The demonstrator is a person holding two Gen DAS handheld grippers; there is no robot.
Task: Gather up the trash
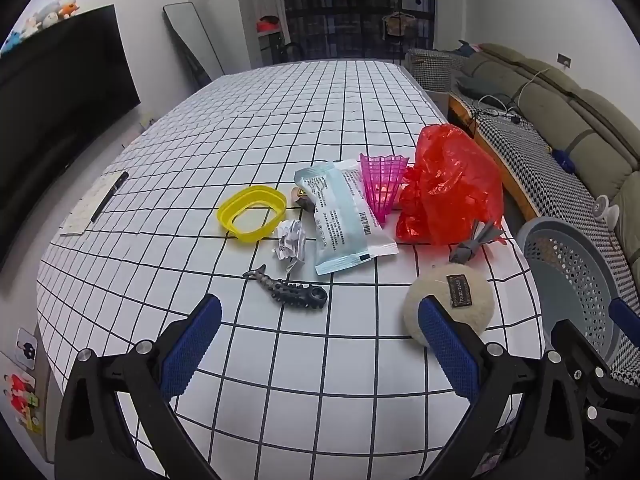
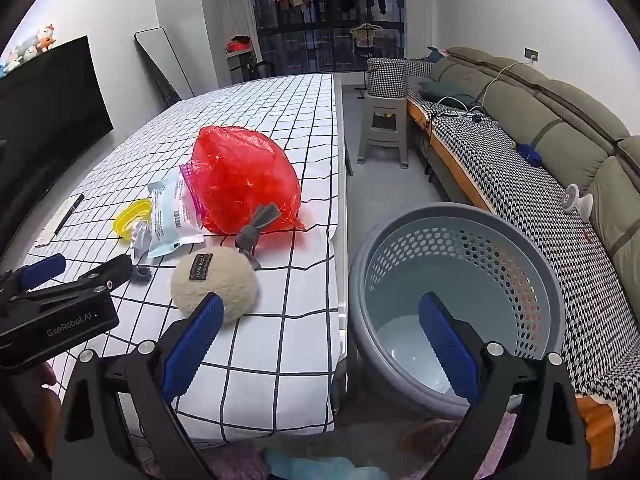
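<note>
In the left wrist view, your left gripper point(image 1: 320, 334) jaws gape wide, empty. Nothing is collected: at 12 o'clock lie one crumpled paper point(image 1: 291, 242), one wrapper point(image 1: 343, 216) and one red bag point(image 1: 450, 186).

In the right wrist view, your right gripper point(image 2: 322, 336) jaws gape empty; the basket point(image 2: 532, 264) at 1 o'clock holds nothing.

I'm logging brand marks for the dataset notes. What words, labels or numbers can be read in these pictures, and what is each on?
"GenRobot.AI": on the body of the left gripper, seen from the right wrist view.
Printed text and barcode on the pale blue packet: too small to read.
Dark tag on the cream plush ball: lettering blurred.
Crumpled paper: print unreadable.
</note>
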